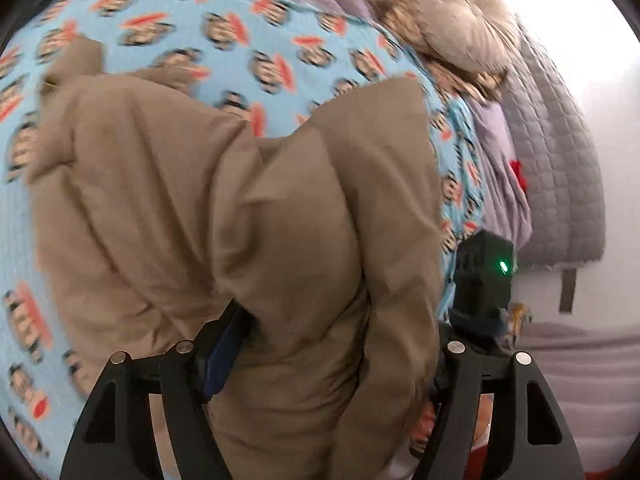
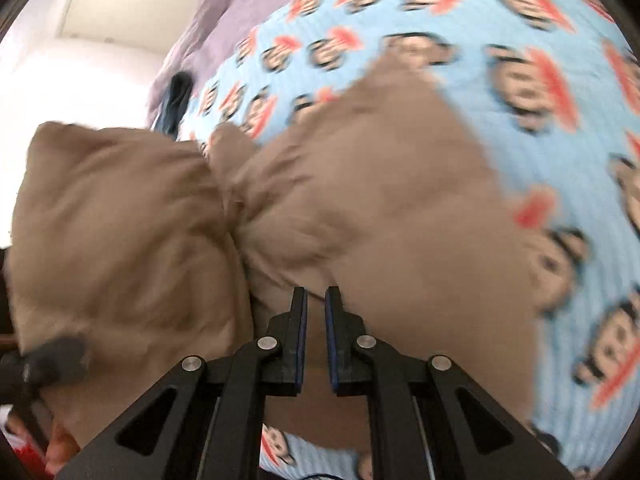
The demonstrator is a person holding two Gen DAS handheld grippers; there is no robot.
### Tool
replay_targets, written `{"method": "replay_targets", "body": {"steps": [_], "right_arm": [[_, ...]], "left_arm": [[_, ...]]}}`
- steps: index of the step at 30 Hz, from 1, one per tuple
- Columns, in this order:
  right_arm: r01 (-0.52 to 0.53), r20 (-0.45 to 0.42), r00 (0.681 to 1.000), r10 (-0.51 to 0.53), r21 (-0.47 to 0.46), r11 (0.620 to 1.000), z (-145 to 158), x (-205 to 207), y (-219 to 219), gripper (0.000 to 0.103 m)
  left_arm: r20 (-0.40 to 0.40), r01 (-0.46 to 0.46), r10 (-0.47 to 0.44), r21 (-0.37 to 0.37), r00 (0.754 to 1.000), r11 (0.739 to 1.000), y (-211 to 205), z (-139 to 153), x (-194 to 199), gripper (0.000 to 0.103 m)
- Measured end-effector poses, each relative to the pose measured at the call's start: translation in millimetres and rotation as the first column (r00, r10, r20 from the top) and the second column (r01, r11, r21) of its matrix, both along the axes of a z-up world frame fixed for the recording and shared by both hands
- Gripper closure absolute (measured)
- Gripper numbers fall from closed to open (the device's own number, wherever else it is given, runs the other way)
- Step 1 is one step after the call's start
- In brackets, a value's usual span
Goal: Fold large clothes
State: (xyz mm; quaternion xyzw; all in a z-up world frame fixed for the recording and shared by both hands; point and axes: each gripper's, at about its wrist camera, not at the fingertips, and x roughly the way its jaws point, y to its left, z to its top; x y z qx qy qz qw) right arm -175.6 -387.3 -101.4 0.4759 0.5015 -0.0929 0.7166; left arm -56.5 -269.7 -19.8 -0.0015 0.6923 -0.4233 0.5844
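Folding a tan garment (image 1: 248,216) on a bed with a blue monkey-print sheet (image 1: 224,56); both views motion-blurred. The garment looks like padded or thick soft cloth, bunched in big puffy folds, lying across the sheet and reaching up to both tongs. Judged: light for its bulk, limp, no stiffness, so it will sag and drag wherever it is not supported; surface seems matte, not slippery. Best hold is at an edge or corner, pinching one or two layers, not the fat middle of a fold.

Left gripper (image 1: 332,364): jaws stand wide apart, with a thick fold of the garment between them. Its blue pad (image 1: 222,356) on the left side lies against the cloth; the right finger is mostly hidden behind the fold, so no firm squeeze shows — reads as let go, cloth just lying in the gap.

Right gripper (image 2: 316,340): jaws nearly closed, a thin slit left between the pads (image 2: 304,336). Garment edge sits right at the tips; whether a thin layer is pinched there cannot be told from the blur.

In the right view part of the garment hangs off the bed's side. Beige round cushion (image 1: 460,16) and lilac quilt (image 1: 560,168) lie beyond the sheet.

Containers: none in view.
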Motion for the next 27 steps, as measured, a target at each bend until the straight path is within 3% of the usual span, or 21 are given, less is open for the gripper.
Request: {"method": "replay_targets", "body": {"steps": [3, 4, 6, 7, 8, 13, 19, 22, 23, 24, 25, 27], "right_arm": [[0.044, -0.017, 0.999, -0.045, -0.014, 0.999, 2, -31, -10, 0.091], [0.056, -0.019, 0.998, -0.057, -0.016, 0.998, 2, -41, -10, 0.083], [0.085, -0.024, 0.996, -0.085, -0.016, 0.996, 3, -60, -10, 0.057], [0.1, -0.025, 0.995, -0.1, -0.021, 0.995, 5, -70, -9, 0.037], [0.108, -0.019, 0.994, -0.109, -0.026, 0.994, 8, -78, -7, 0.032], [0.093, 0.093, 0.992, -0.091, -0.012, 0.996, 42, -120, 4, 0.031], [0.018, 0.209, 0.977, -0.034, 0.08, 0.997, 58, -106, 28, 0.023], [0.019, 0.178, 0.983, -0.037, 0.102, 0.995, 48, -80, 34, 0.023], [0.018, 0.161, 0.986, -0.033, 0.096, 0.995, 44, -73, 36, 0.033], [0.015, 0.152, 0.988, -0.027, 0.081, 0.997, 43, -68, 39, 0.05], [0.009, 0.129, 0.992, -0.014, 0.043, 0.999, 43, -65, 40, 0.082], [0.006, 0.047, 0.999, -0.002, -0.078, 0.997, 45, -66, 40, 0.086]], "left_arm": [[-0.025, 0.059, -0.06, -0.046, 0.998, 0.997, -26, -24, -7, 0.019], [-0.028, 0.057, -0.058, -0.05, 0.998, 0.997, -34, -31, -9, 0.019], [-0.043, 0.061, -0.063, -0.05, 0.997, 0.997, -48, -44, -9, 0.019], [-0.045, 0.061, -0.063, -0.046, 0.997, 0.997, -54, -48, -7, 0.019], [-0.045, 0.058, -0.06, -0.034, 0.997, 0.998, -62, -55, -5, 0.019], [-0.022, 0.065, -0.065, 0.015, 0.998, 0.998, -83, -67, -2, 0.019], [0.051, 0.139, -0.143, 0.072, 0.988, 0.988, -91, -63, -12, 0.019], [0.098, 0.168, -0.176, 0.08, 0.98, 0.982, -88, -48, -16, 0.019], [0.127, 0.176, -0.184, 0.074, 0.975, 0.982, -85, -38, -16, 0.019], [0.163, 0.175, -0.183, 0.062, 0.969, 0.983, -81, -28, -14, 0.019], [0.232, 0.169, -0.175, 0.047, 0.957, 0.985, -73, -14, -10, 0.019], [0.37, 0.141, -0.147, 0.043, 0.917, 0.989, -58, 7, 0, 0.019]]}}
